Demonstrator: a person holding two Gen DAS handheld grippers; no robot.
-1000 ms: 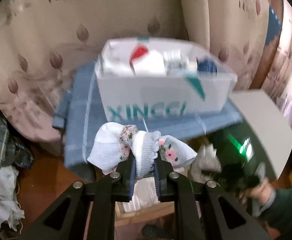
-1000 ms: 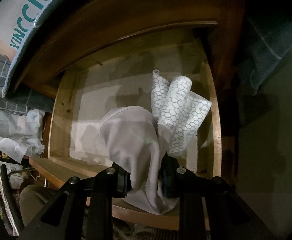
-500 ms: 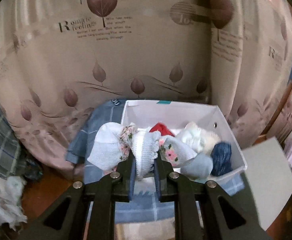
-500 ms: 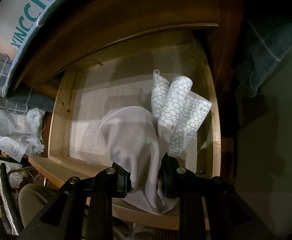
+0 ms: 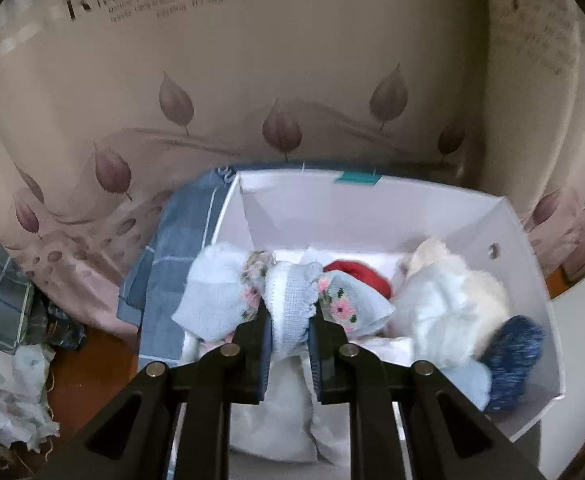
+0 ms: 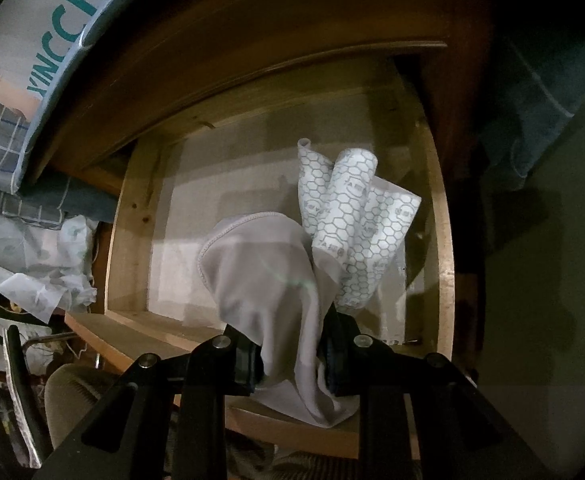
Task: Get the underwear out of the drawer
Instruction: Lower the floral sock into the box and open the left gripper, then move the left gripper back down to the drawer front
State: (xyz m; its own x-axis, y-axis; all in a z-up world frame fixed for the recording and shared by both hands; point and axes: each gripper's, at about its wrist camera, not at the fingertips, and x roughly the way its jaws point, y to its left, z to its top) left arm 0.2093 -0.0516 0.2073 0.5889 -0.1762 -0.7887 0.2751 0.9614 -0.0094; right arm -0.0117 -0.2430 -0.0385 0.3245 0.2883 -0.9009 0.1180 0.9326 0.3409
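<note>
One pale blue floral underwear [image 5: 288,308] is pinched between the fingers of the left gripper [image 5: 289,340] and is held above the white box [image 5: 532,280], over the clothes inside it. This piece is judged to be out of the drawer already; only the release into the box is left. About four other garments are counted in the box — a red one [image 5: 358,274], a white fluffy one [image 5: 452,308], a dark blue knit one [image 5: 514,356] and a white one below the gripper.

The right gripper [image 6: 292,360] is pressed together on one grey underwear [image 6: 268,276], held over the open drawer [image 6: 124,240]. One hexagon-patterned piece [image 6: 356,232] hangs just behind it — whether it is gripped too cannot be told. Nothing else is seen on the drawer bottom.
</note>
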